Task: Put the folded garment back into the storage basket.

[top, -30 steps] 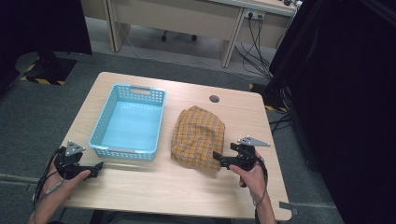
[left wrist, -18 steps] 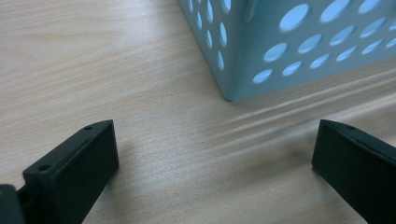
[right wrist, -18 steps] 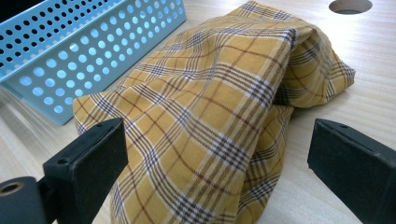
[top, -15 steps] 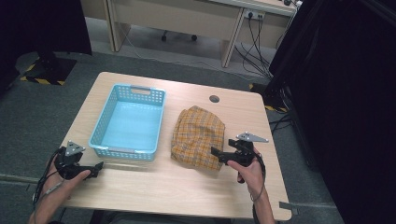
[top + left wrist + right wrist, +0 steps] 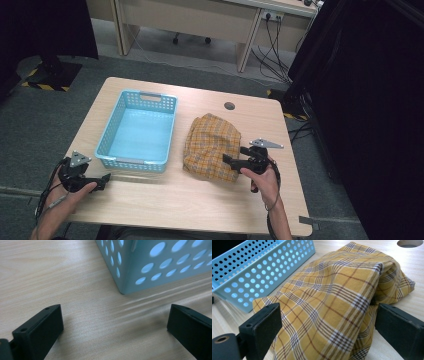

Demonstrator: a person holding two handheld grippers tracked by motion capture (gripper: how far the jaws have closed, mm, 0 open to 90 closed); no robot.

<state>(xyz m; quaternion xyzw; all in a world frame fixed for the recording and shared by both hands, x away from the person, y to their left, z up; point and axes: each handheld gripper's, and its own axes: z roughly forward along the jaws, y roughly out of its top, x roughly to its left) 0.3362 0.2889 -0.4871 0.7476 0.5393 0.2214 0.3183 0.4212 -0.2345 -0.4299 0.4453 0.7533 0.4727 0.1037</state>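
Jaws of the right gripper (image 5: 324, 340) stand spread around the yellow plaid cloth's (image 5: 212, 145) near edge; the left gripper's (image 5: 115, 332) gape over bare pale-wood counter (image 5: 175, 200) beside the blue basket (image 5: 136, 131). Grey carpet (image 5: 45, 125), desks and cables lie beyond.

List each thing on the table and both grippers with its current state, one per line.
Blue basket: upright, empty.
Plaid cloth: bunched on the table beside the basket, not in it.
Left gripper: open, empty, near the basket's corner.
Right gripper: open, jaws either side of the cloth.
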